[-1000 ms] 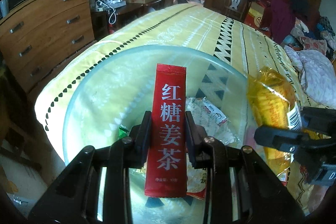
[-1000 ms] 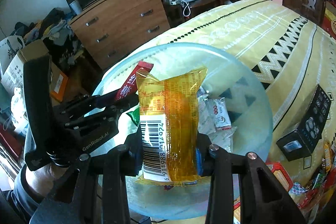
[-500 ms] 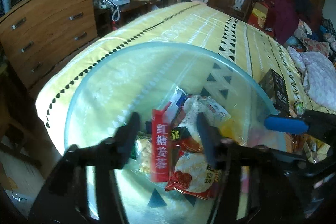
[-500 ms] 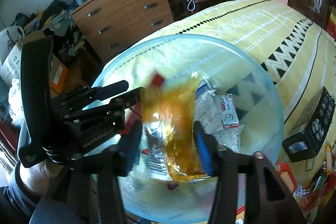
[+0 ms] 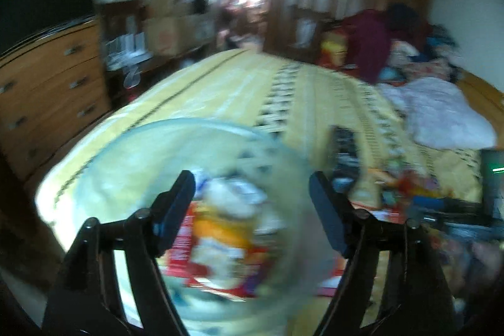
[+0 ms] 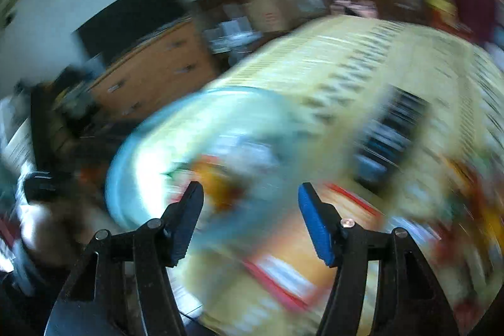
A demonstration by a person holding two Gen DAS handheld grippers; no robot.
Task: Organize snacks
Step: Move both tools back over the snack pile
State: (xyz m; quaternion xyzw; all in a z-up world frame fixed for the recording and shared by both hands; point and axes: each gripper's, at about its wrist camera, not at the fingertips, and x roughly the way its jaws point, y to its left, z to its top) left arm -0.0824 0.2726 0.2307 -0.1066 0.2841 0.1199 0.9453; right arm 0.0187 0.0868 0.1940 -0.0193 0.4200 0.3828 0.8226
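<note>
At the far left of the left wrist view stands a wooden dresser, and just right of it begins the bed with its yellow patterned cover. On the near end of the bed, lower centre of the frame, sits the glass bowl, and that is where the snacks now are. A second ago the left hand-held gripper was clamped on a red sachet above the bowl; now its jaws are opening, wide apart, with nothing between them. The sachet has dropped into the snack pile in the bowl, a blurred heap of red, orange and white wrappers.

In the right wrist view the same has happened. At the left edge the other tool and the person's hand show only as a dark smear. The right hand-held gripper, which held a yellow-orange packet a second ago, also has its jaws opening and empty, and an orange blur that looks like that packet lies in the bowl just beyond its left finger. The frame is heavily smeared.

Further right on the bedcover sit a black box and, at the right edge, loose wrappers not yet gathered. I'd judge two snacks delivered and both hands freed for those remaining ones.
</note>
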